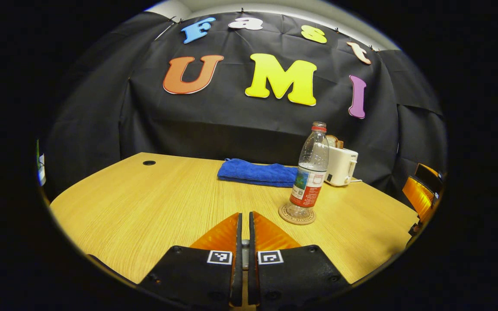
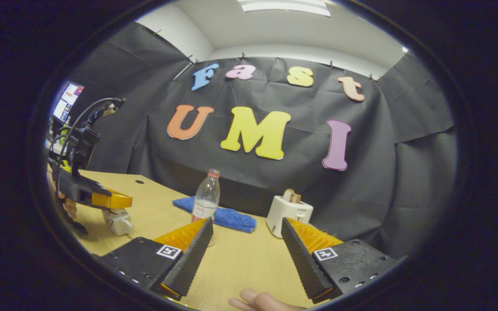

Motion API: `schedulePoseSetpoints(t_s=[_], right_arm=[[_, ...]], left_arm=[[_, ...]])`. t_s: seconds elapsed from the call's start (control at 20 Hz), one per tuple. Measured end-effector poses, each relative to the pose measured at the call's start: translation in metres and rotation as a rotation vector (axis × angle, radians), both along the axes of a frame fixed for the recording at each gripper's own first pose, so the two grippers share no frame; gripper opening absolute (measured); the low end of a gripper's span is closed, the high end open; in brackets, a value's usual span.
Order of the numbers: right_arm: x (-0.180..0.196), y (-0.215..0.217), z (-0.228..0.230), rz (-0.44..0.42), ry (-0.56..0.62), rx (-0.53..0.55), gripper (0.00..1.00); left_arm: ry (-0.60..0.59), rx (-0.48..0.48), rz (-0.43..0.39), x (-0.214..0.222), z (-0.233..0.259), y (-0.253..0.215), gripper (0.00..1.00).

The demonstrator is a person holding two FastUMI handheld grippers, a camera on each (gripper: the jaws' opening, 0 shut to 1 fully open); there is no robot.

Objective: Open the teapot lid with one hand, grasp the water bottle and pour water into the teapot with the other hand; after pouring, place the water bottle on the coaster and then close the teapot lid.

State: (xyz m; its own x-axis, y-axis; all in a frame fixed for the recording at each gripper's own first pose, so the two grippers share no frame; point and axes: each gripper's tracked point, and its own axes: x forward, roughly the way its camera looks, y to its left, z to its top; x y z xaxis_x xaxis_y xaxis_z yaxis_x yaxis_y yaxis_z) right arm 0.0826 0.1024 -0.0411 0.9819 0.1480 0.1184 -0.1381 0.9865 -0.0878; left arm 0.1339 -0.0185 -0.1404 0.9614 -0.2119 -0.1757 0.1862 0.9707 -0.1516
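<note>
lab booth | black cloth wall (image 2: 387, 181) | wooden table (image 1: 145, 203) | monitor (image 2: 66, 101)

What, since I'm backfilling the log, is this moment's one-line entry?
water bottle: upright on coaster | left tool: shut | right tool: open

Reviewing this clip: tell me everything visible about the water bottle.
The water bottle is clear ribbed plastic with a red cap and a red-and-white label round its lower half. It looks nearly empty. It stands upright on a round coaster on the wooden table, in front of a folded blue towel and a white toaster. Nothing grips it.
</note>
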Motion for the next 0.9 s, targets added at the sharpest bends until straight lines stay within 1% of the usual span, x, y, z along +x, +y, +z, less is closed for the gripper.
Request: schedulePoseSetpoints(t_s=[0.05, 0.1, 0.15, 0.2, 0.25, 0.3, 0.35, 0.4, 0.45, 0.5, 0.55, 0.65, 0.7, 0.8, 0.85, 0.9], right_arm=[[-0.002, 0.001, 0.002, 0.005, -0.001, 0.006, 0.99], [-0.003, -0.001, 0.004, 0.001, -0.007, 0.009, 0.95], [-0.005, -0.001, 0.003, 0.0, -0.009, 0.012, 0.98], [-0.007, -0.002, 0.002, -0.002, -0.006, 0.011, 0.95], [-0.009, -0.003, 0.001, -0.002, -0.007, 0.01, 0.95], [-0.011, -0.004, 0.001, -0.001, -0.007, 0.007, 0.98], [-0.013, -0.006, 0.0, -0.005, -0.004, 0.008, 0.98], [-0.015, -0.009, -0.002, -0.006, 0.002, 0.009, 0.95], [-0.019, -0.014, -0.003, -0.01, 0.007, 0.013, 0.95], [-0.023, -0.022, -0.002, -0.026, 0.006, 0.021, 0.98], [-0.026, -0.025, -0.002, -0.029, 0.007, 0.023, 0.95], [-0.033, -0.031, 0.001, -0.038, 0.011, 0.026, 0.95], [-0.035, -0.035, 0.006, -0.049, 0.005, 0.026, 0.95], [-0.046, -0.047, 0.022, -0.068, -0.004, 0.033, 0.95], [-0.051, -0.05, 0.028, -0.069, -0.007, 0.039, 0.98], [-0.056, -0.052, 0.033, -0.068, -0.009, 0.045, 0.95]], left_arm=[[-0.005, 0.005, 0.003, 0.001, 0.001, -0.001, 0.08], [-0.01, 0.011, 0.005, 0.001, 0.002, -0.001, 0.08], [-0.009, 0.035, 0.002, -0.002, -0.002, -0.002, 0.08], [0.004, 0.046, 0.001, -0.002, -0.006, -0.004, 0.1], [-0.003, 0.061, 0.011, -0.003, -0.005, -0.003, 0.11], [0.005, 0.095, 0.024, -0.004, -0.005, -0.003, 0.12], [0.007, 0.114, 0.018, -0.007, -0.005, -0.005, 0.17], [0.01, 0.118, -0.015, -0.012, -0.003, -0.014, 0.25], [0.002, 0.135, -0.018, -0.015, 0.002, -0.017, 0.43], [-0.015, 0.151, -0.014, -0.018, 0.009, -0.018, 0.62], [-0.025, 0.156, -0.02, -0.022, 0.015, -0.021, 0.58], [-0.06, 0.159, -0.015, -0.03, 0.034, -0.024, 0.68], [-0.088, 0.156, -0.01, -0.035, 0.046, -0.023, 0.75], [-0.152, 0.158, 0.023, -0.054, 0.081, -0.018, 0.76], [-0.173, 0.155, 0.035, -0.061, 0.093, -0.017, 0.76], [-0.19, 0.148, 0.036, -0.07, 0.102, -0.017, 0.76]])
